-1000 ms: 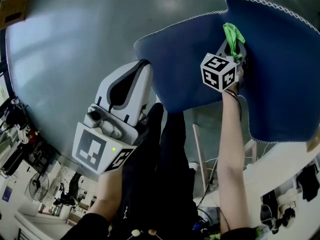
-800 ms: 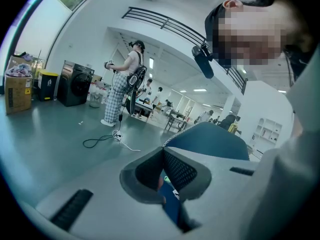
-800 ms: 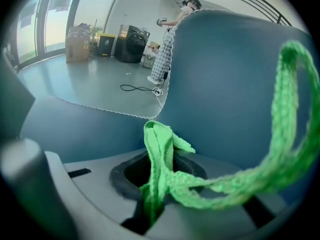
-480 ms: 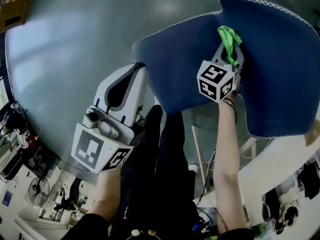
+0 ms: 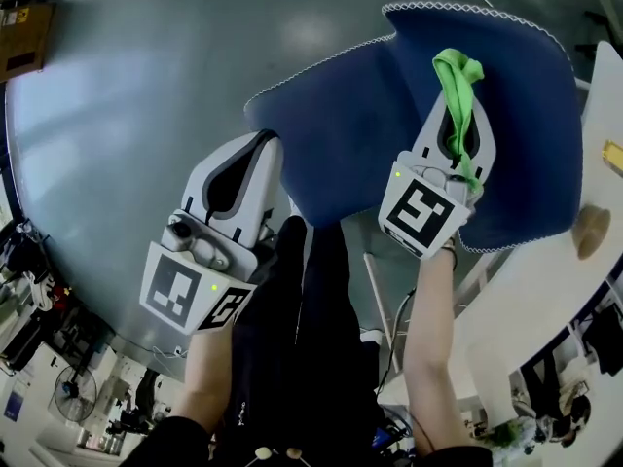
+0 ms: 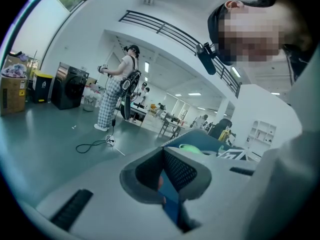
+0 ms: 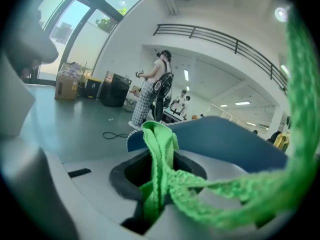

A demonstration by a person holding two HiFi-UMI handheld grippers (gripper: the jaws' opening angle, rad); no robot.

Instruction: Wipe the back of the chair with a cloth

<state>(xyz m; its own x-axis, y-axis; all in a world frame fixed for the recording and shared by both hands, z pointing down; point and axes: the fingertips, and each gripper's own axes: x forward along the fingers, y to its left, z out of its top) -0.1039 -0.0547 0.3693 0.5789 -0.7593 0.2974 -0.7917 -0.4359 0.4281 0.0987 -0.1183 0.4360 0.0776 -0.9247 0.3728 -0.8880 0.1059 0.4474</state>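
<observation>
The blue chair (image 5: pixel 341 134) fills the upper right of the head view, its fabric back edged with pale stitching. My right gripper (image 5: pixel 455 100) lies over it, shut on a bright green cloth (image 5: pixel 456 81) that pokes out past the jaws onto the blue surface. The right gripper view shows the cloth (image 7: pixel 162 174) pinched in the right gripper (image 7: pixel 159 159), with the chair (image 7: pixel 225 139) just beyond. My left gripper (image 5: pixel 265 142) hovers beside the chair's left edge, jaws closed with nothing clearly in them. From the left gripper (image 6: pixel 161 154) the chair (image 6: pixel 200 136) lies ahead.
A white table (image 5: pixel 545 309) with a small wooden object (image 5: pixel 589 233) stands at the lower right. Grey floor (image 5: pixel 127 95) spreads to the left, with a cardboard box (image 5: pixel 24 42) at its far edge. A person in checked trousers (image 6: pixel 117 91) and a floor cable (image 6: pixel 95 145) are far off.
My right gripper has drawn back toward me along the chair with the green cloth still in it. The left gripper has hardly moved.
</observation>
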